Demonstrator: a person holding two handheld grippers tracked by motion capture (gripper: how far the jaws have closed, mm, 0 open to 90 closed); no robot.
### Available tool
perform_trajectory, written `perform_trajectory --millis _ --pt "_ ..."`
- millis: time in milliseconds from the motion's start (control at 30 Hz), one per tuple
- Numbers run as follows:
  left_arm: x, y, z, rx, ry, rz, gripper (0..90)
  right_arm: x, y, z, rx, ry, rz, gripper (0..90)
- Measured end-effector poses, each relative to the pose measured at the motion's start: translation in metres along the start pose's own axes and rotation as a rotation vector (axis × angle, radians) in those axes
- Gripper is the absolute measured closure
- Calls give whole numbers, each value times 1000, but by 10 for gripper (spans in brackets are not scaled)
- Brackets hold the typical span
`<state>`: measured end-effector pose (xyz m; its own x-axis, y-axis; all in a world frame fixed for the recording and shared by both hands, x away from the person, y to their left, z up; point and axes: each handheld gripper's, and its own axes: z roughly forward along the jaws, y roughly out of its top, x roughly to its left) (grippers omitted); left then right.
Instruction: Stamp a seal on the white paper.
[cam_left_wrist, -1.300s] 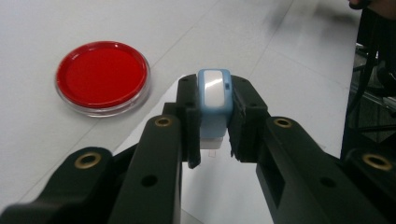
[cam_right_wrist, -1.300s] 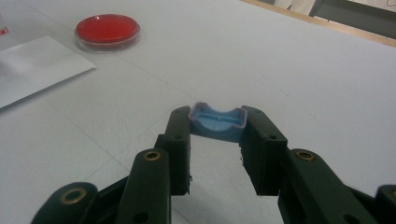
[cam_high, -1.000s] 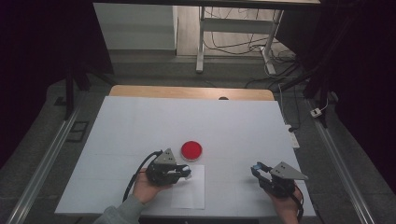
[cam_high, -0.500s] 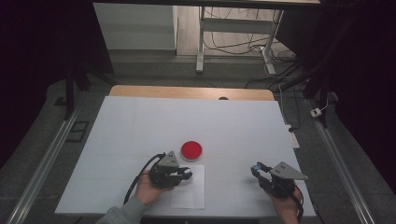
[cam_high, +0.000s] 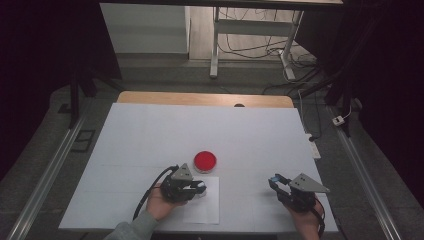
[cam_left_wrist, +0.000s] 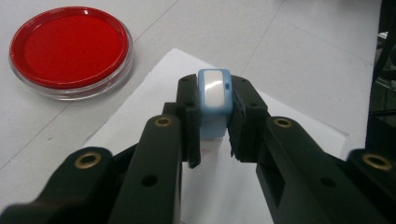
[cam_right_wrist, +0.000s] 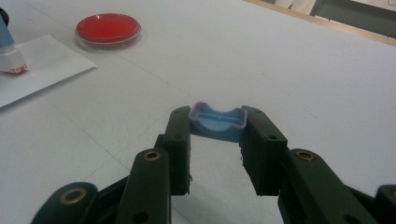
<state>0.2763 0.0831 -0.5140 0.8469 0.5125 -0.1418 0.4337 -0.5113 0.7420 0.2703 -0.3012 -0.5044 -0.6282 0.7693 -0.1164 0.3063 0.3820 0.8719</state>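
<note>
My left gripper (cam_high: 196, 189) is shut on a light blue stamp (cam_left_wrist: 215, 100) with a white top, held upright between the jaws of the left gripper (cam_left_wrist: 214, 105). The stamp's red-edged base (cam_right_wrist: 11, 65) seems to rest on a white sheet of paper (cam_high: 207, 210). A round red ink pad (cam_high: 205, 160) in a clear dish lies just beyond the paper; it is the red ink pad (cam_left_wrist: 70, 44) at top left in the left gripper view. My right gripper (cam_high: 275, 182), near the table's front right, is shut on the stamp's blue cap (cam_right_wrist: 217, 122).
The white table top (cam_high: 150, 130) has a wooden strip (cam_high: 200, 98) along its far edge. A white power strip (cam_high: 312, 145) lies off the right edge, and metal rails run along both sides. Cables trail on the floor beyond.
My left gripper with the stamp has shifted slightly right and toward the person, over the paper. The right gripper has stayed still.
</note>
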Motion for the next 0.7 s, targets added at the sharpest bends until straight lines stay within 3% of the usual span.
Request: perform_trajectory --millis 700 --pt "-3 0 3 19 14 22 759 0 0 0 0 -1 -1 642"
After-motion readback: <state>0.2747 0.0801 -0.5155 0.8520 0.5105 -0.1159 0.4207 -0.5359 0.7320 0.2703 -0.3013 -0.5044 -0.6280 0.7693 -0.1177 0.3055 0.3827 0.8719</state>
